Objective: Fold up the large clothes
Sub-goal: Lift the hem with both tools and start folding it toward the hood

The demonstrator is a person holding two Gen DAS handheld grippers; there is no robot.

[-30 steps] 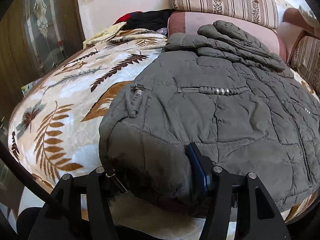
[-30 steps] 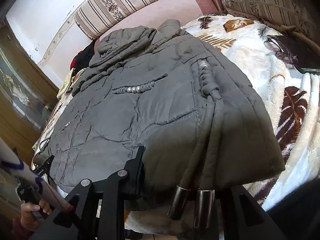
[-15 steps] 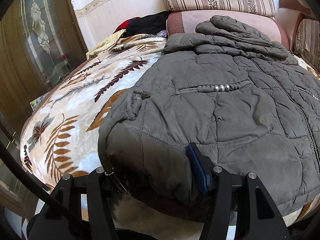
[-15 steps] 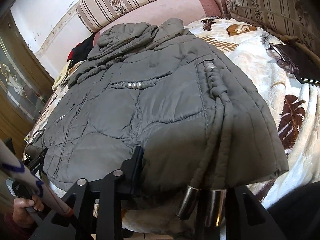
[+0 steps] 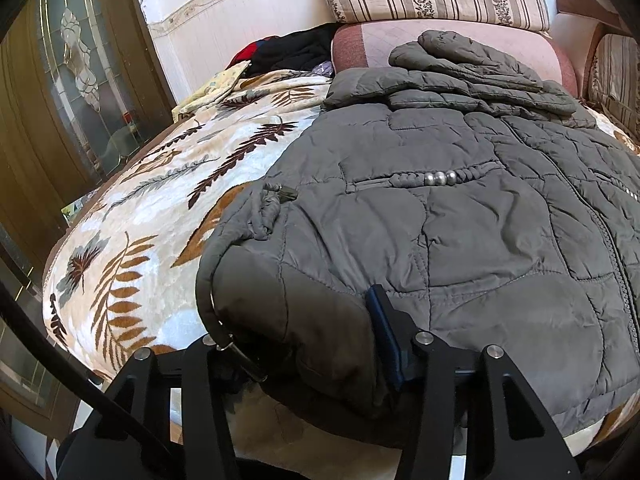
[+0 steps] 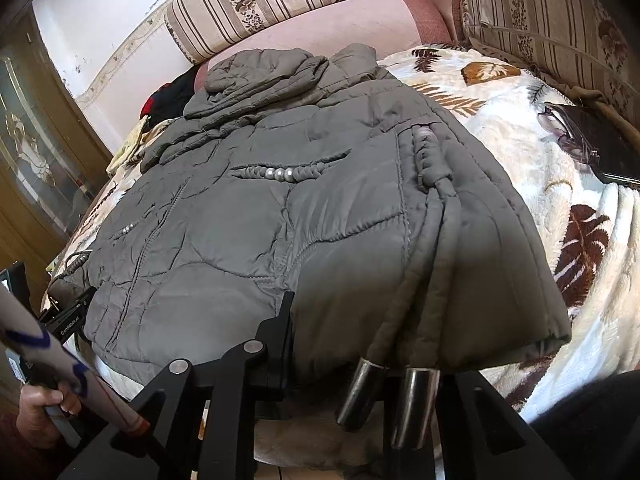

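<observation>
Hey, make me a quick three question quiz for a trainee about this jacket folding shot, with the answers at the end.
1. True or false: the grey quilted jacket lies spread on a leaf-patterned blanket.
2. Which part of the jacket has each gripper taken between its fingers: A the hood, B the near hem, C a sleeve cuff?
3. Fill in: the two drawstring cords on the jacket's right side end in ___ tips.

Key
1. True.
2. B. The left gripper and right gripper both have the hem between their fingers, and their jaws have just been closing on it.
3. Metal.
</observation>
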